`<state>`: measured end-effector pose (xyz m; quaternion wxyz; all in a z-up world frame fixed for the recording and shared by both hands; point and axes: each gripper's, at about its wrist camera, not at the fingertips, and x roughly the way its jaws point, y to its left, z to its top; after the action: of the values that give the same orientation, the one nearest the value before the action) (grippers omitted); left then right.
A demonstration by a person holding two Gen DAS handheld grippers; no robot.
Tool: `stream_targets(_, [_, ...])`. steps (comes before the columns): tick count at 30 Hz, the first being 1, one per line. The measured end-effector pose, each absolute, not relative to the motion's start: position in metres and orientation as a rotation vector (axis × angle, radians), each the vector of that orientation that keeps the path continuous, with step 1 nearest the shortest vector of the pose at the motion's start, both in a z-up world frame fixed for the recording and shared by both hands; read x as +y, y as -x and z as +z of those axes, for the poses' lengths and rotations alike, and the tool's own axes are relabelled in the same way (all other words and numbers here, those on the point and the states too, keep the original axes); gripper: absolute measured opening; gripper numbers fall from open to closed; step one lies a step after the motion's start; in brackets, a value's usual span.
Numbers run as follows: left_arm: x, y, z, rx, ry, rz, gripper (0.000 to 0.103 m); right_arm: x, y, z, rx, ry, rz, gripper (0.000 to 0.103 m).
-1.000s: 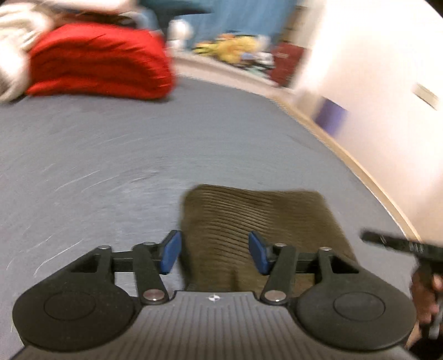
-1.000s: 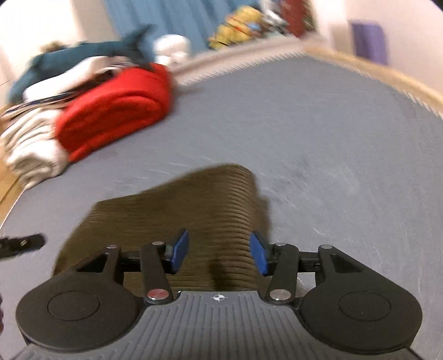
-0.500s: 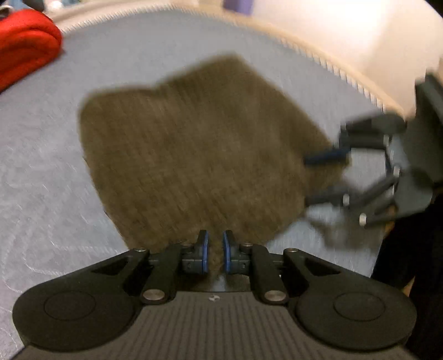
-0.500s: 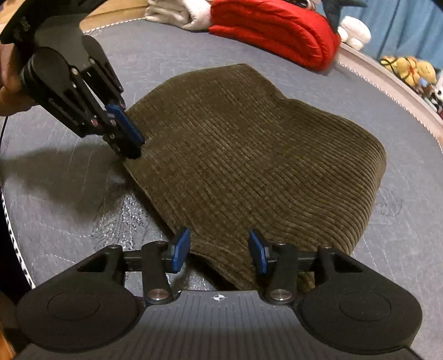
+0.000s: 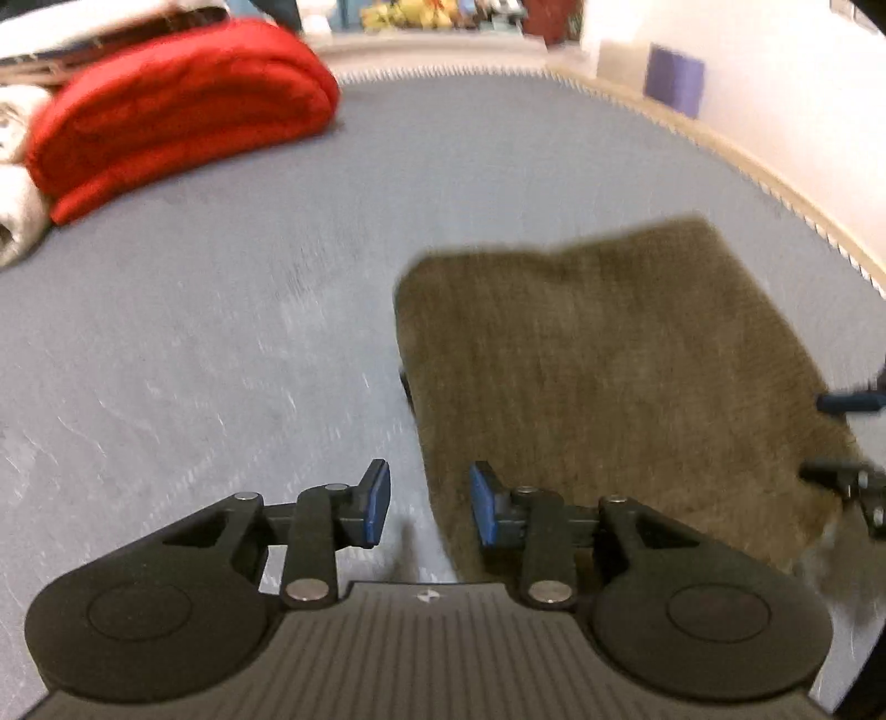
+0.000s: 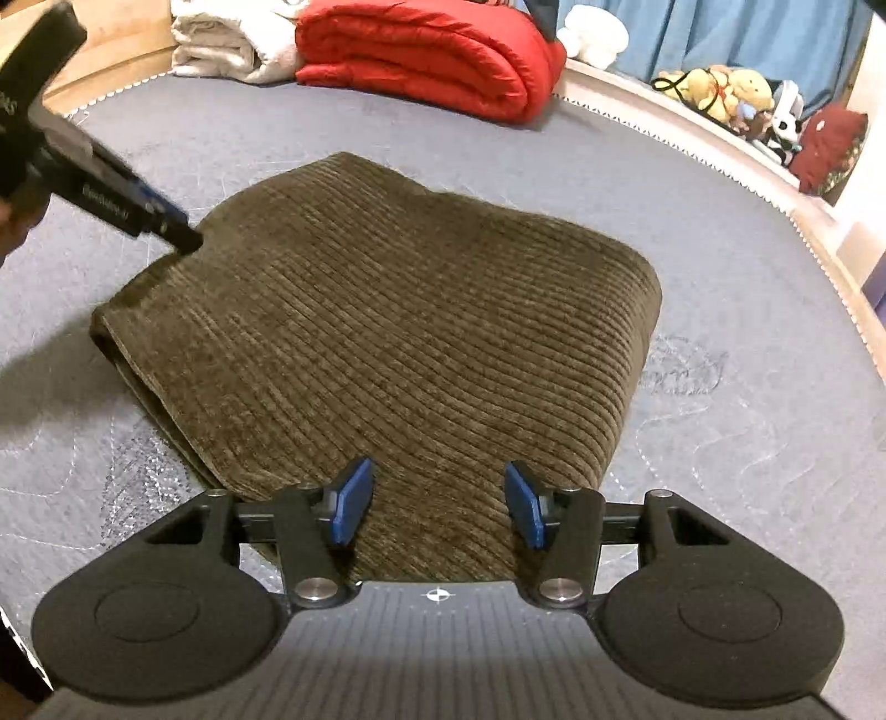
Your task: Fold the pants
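Pants: your brown corduroy pants are folded into a chunky pad, lying flat on the bed, on the grey quilted mattress, closer to the near edge than to the far one.

Left gripper: your left gripper has its blue pads apart and has just been opening up again. The left side edge of the pants runs up through the gap, but neither pad presses on the cloth, so it's gripping nothing. From the right wrist view its tip sits at the far left corner of the fold; can't tell from there if it actually touches.

Right gripper: your right gripper is spread wide, and the jaws have just been opening a bit more. It hangs over the near edge of the pants with cloth showing between the pads, not pinched. In the left wrist view you only catch its fingertips at the right edge of the fold, pretty blurry.

Back of the bed: red rolled blanket at the far edge, white towels just beside it on the left.

Beyond the bed: plush toys along the ledge past the far right corner, blue curtain behind them.
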<state>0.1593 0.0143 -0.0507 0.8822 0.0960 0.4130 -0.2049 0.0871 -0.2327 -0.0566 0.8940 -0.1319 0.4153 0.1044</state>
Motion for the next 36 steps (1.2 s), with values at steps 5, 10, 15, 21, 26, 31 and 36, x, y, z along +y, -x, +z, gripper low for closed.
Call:
stream_targets(5, [0.010,-0.159,-0.032,0.753,-0.067,-0.459,0.032,-0.225,-0.076,-0.053,0.861,0.290,0.218,0.056])
stream_targets(10, [0.007,-0.177,-0.061,0.898,-0.088,-0.386,0.026,-0.216,-0.070,-0.058,0.837,0.362,0.210,0.057])
stream_targets(15, [0.003,-0.157,-0.033,0.801,-0.071,-0.477,0.025,-0.215,-0.070,-0.056,0.831,0.352,0.198,0.059])
stream_targets(21, [-0.012,-0.118,-0.029,0.741,-0.198,-0.740,0.026,-0.217,-0.063,-0.041,0.739,0.312,0.179,0.062])
stream_targets(26, [-0.034,-0.097,-0.067,0.837,-0.469,-0.845,0.033,-0.219,-0.070,-0.042,0.764,0.293,0.134,0.065])
stream_targets(31, [-0.019,-0.106,-0.045,0.764,-0.315,-0.800,0.034,-0.218,-0.073,-0.049,0.798,0.310,0.123,0.066])
stream_targets(36, [-0.009,-0.136,-0.062,0.869,-0.287,-0.623,0.034,-0.221,-0.074,-0.045,0.775,0.295,0.101,0.068])
